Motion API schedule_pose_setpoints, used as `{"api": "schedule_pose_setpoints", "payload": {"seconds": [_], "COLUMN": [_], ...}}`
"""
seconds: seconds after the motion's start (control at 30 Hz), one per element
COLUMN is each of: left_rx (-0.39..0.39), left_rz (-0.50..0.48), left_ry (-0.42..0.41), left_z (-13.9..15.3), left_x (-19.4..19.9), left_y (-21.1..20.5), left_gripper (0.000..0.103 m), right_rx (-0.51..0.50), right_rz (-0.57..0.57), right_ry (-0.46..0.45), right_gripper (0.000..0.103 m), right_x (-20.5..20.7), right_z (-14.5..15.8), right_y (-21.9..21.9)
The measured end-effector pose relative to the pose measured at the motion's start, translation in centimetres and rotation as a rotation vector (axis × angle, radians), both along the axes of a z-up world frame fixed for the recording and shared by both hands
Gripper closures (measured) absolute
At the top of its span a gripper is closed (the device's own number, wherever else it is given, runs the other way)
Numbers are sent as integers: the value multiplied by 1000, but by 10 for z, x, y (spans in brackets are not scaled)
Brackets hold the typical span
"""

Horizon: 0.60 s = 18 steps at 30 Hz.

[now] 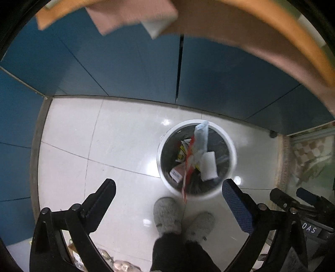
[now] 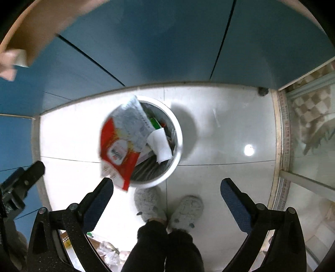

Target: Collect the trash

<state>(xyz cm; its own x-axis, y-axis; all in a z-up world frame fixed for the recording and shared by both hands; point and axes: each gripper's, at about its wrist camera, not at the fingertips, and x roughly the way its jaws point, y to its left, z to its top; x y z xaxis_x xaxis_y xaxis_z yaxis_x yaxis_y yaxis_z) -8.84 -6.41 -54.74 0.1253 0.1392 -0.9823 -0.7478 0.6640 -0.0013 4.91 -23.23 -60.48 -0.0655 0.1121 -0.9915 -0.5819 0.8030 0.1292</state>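
Note:
A white round bin with a dark liner stands on the pale tiled floor and holds several wrappers. A red, white and silver wrapper shows blurred over the bin's near rim, touching neither gripper. A white piece lies beside it over the opening. My left gripper points down above the bin's near side, open and empty. My right gripper does the same, also open and empty. Each shows at the edge of the other's view: the right gripper, the left gripper.
A person's grey fluffy slippers stand just in front of the bin. Blue cabinet fronts rise behind it under a wooden top with a pink cloth. A glass panel is to the right. Crumpled scraps lie at the bottom.

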Motion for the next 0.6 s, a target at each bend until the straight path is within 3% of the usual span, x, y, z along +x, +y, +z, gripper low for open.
{"api": "schedule_pose_setpoints", "payload": {"seconds": [0.27, 0.6], "left_rx": [48, 41], "left_rz": [-29, -60], "left_ry": [-78, -239], "left_z": [142, 313], "left_x": [-30, -79], "left_y": [-46, -77], "left_gripper": [0, 0], "right_rx": [71, 206], "right_rz": [60, 36], "right_ry": [-108, -129], "right_gripper": [0, 0], "right_x": [-37, -92], "right_z": [184, 384], "right_y": [-40, -84]}}
